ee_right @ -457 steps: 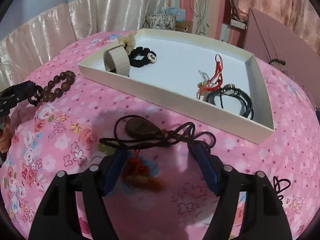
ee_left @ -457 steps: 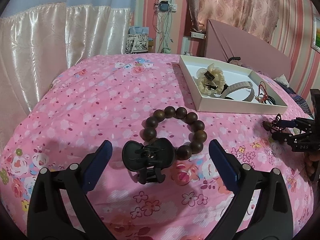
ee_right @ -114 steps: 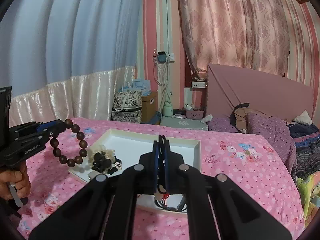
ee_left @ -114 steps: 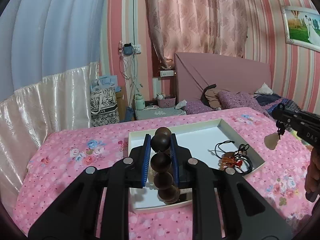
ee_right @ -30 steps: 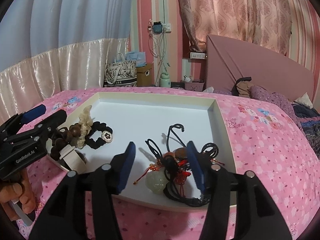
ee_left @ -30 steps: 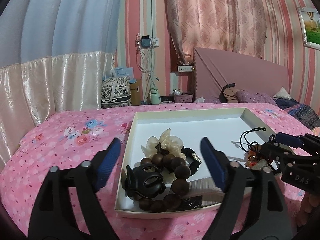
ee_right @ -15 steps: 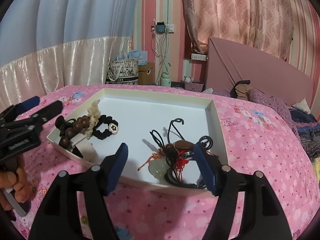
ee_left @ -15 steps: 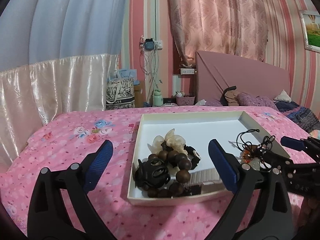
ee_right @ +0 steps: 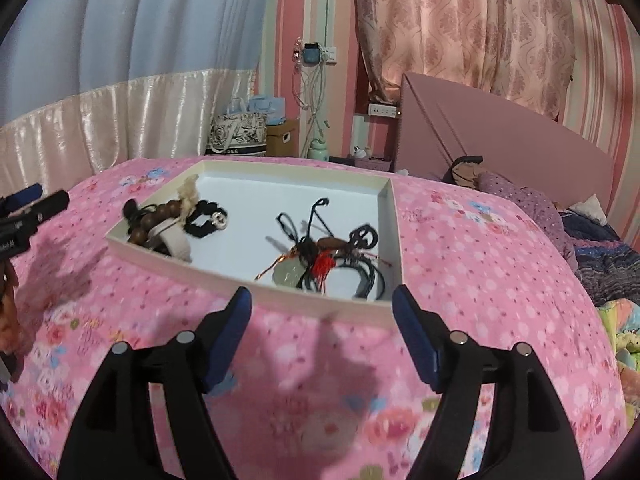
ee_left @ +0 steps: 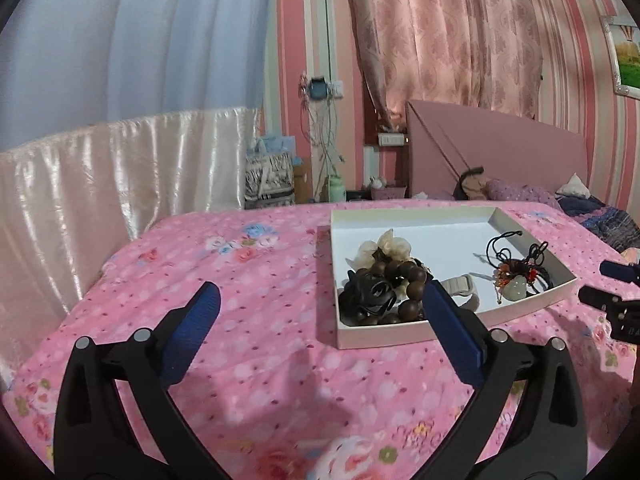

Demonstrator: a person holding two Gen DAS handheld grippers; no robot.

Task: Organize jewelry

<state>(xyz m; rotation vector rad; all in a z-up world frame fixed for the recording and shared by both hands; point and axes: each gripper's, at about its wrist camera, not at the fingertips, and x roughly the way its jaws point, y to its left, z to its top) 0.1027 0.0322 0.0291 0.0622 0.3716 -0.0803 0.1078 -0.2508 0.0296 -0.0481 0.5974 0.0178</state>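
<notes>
Left wrist view, near to far. Left gripper (ee_left: pixel 318 304) fills the lower frame, jaws spread wide with nothing between them but bedspread (ee_left: pixel 256 280); they have just been opening further. Beyond the right jaw, right of centre, sits the white tray (ee_left: pixel 376 338), its near wall just past the jaw tip. In the tray's near-left corner: black hair claw (ee_left: pixel 370 292) tangled against the wooden bead bracelet (ee_left: pixel 404 280), a cream scrunchie (ee_left: pixel 386 246) behind them. So the jewelry lies ahead and to the right of these jaws, not in line with them. Right gripper (ee_left: pixel 612 288) shows at the right edge, clear of the tray.

Right wrist view. Right gripper (ee_right: pixel 322 306) in the lower frame, jaws apart and empty, also just opened wider. The tray's near wall (ee_right: pixel 312 300) runs directly beyond the tips, long side across the frame. Just past it, centre, lies the corded pendant heap (ee_right: pixel 316 256): pale stone, red tassel, black cords.

Judgement: everything visible is already in the tray; no loose piece shows on the bed. Each hand is nearer its own pile, should either need tidying.
</notes>
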